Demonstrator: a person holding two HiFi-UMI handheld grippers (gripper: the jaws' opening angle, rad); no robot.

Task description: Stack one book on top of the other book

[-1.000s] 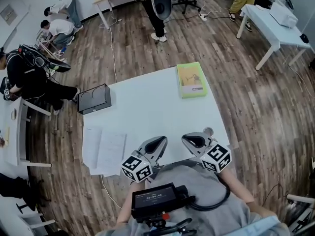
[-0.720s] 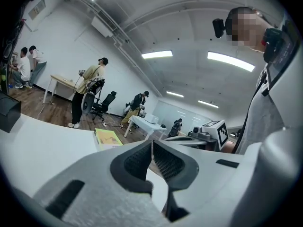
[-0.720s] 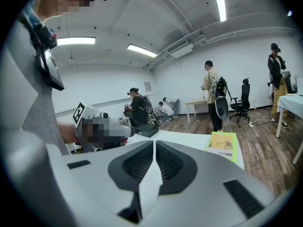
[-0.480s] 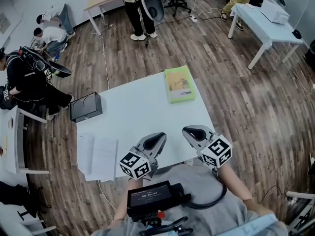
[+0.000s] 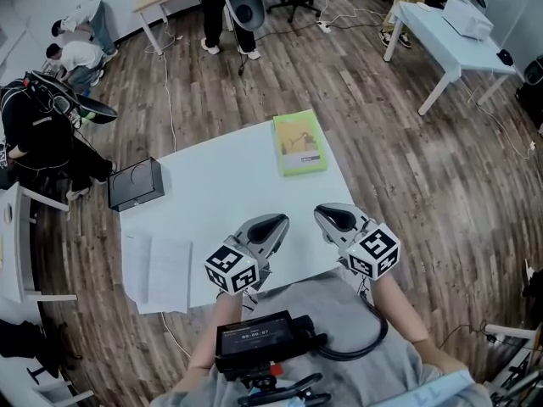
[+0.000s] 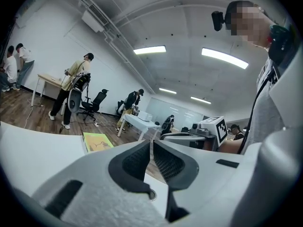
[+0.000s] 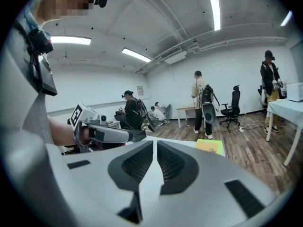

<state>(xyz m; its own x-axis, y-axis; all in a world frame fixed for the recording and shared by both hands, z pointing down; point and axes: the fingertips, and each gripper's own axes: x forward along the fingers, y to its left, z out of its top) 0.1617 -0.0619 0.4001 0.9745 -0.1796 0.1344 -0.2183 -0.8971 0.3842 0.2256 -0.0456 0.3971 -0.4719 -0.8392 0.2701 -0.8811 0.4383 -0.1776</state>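
Left gripper [image 5: 275,221] and right gripper [image 5: 327,214] both pressed together, empty; green book [image 5: 299,142] ahead looks thin, stiff, light, so I'd pinch its near edge.

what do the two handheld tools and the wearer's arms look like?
Left tool and right tool: light grey moulded shells, black textured pads, each with a white cube of black square markers at the rear. Forearms unsleeved; grey top; black cable loops at the chest.

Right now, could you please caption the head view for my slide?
Left gripper and right gripper, shut and empty, above a white table; green book at far edge.
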